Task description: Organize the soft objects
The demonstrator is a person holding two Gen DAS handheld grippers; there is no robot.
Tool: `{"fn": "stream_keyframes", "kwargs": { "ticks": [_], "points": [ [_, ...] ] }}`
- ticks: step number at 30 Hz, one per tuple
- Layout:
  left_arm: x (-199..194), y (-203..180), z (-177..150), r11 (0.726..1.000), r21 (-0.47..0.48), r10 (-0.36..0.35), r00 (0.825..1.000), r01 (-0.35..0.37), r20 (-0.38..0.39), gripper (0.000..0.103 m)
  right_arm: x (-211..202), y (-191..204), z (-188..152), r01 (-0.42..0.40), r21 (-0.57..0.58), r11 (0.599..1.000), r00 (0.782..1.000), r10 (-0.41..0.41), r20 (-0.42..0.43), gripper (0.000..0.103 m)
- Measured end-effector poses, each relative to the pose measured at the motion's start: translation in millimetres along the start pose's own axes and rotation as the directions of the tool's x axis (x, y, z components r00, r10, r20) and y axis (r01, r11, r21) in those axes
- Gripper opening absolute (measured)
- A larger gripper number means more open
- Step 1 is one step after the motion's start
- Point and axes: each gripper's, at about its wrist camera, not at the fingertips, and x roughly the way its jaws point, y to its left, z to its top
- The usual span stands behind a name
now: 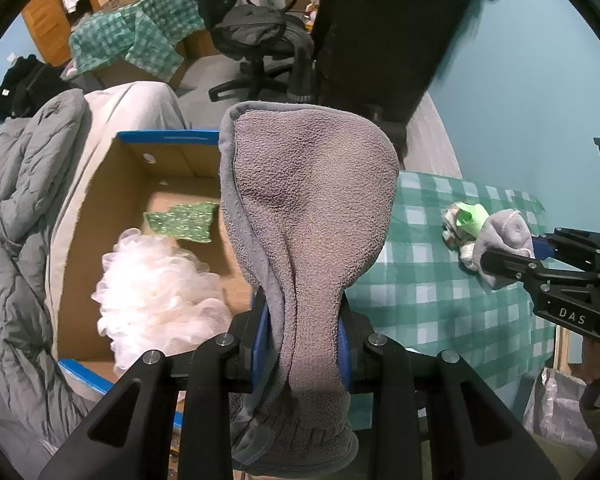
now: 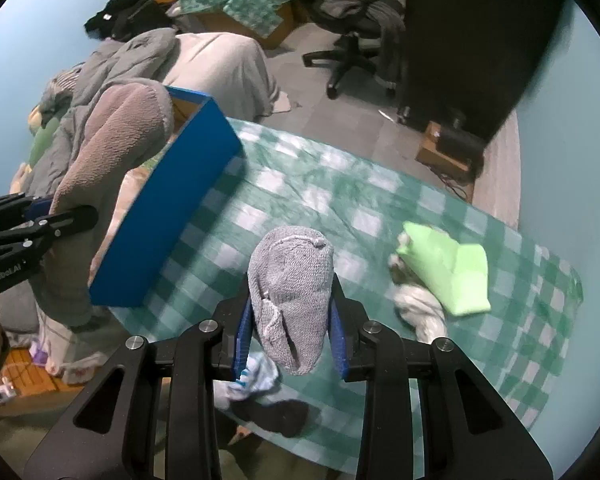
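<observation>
My left gripper [image 1: 303, 340] is shut on a grey-brown fleece slipper sock [image 1: 308, 208] and holds it upright over the edge of a blue-rimmed cardboard box [image 1: 168, 138]. The box holds a white mesh pouf [image 1: 156, 292] and a green patterned cloth [image 1: 184, 222]. My right gripper [image 2: 290, 338] is shut on a grey knit sock [image 2: 290, 276], above the green checked tablecloth [image 2: 340, 208]. A light green cloth [image 2: 448, 268] and a white cloth [image 2: 420, 308] lie on the table to its right. The fleece sock [image 2: 116, 160] and the box [image 2: 172, 208] show at left in the right wrist view.
A white-blue cloth [image 2: 256, 380] and a dark sock [image 2: 280, 416] lie at the table's near edge. A grey quilted blanket [image 1: 24, 200] lies left of the box. An office chair [image 1: 260, 40] and a black cabinet [image 2: 480, 40] stand behind.
</observation>
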Motion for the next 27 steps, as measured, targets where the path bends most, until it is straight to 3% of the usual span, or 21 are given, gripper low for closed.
{"fn": "stream_keyframes", "kwargs": {
  "ticks": [15,27],
  "points": [
    [-3,58,13,0.998,-0.051,0.042,0.999,-0.041,0.017,0.029,19,66,58,-0.050,-0.130,0.990,0.999,0.052,0.015,0.032],
    [18,104,33,0.994,-0.074,0.083,0.997,-0.083,0.000,0.029,50,116,102,-0.089,-0.209,0.974,0.996,0.089,-0.011,0.032]
  ]
}}
